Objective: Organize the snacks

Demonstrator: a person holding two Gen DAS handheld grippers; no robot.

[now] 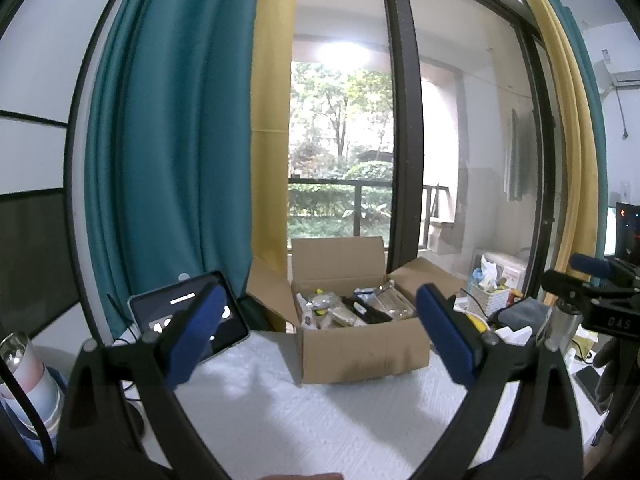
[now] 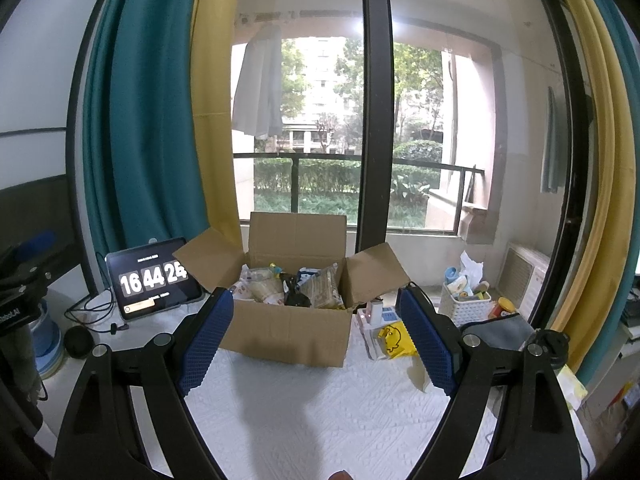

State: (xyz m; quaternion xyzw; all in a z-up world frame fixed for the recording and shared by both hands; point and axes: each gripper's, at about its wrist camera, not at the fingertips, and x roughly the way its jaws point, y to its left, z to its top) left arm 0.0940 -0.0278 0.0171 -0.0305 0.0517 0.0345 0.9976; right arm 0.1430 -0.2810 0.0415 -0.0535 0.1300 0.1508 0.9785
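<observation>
Grippers are held level above the white textured table cover (image 2: 320, 412), both aimed at the window. The left gripper (image 1: 320, 336) is seen with its blue-padded fingers (image 1: 196, 340) spread wide apart and nothing between them; the right gripper (image 2: 318, 340) is likewise spread wide, its pads (image 2: 426, 346) empty. An open cardboard box (image 2: 288, 332) is set on the cover ahead of both tools, its flaps folded outward. Packaged snacks (image 2: 294, 286) are piled inside it, among them pale wrapped packets and a dark pouch; single labels cannot be read. The box is framed between the fingers in each wrist view, well apart from the fingertips and untouched. A tablet (image 2: 154, 280) showing clock digits is propped left of the box. A white lattice basket (image 2: 466, 308) holding small bottles and packets is placed to the right, with a yellow packet (image 2: 394, 340) lying near it.
</observation>
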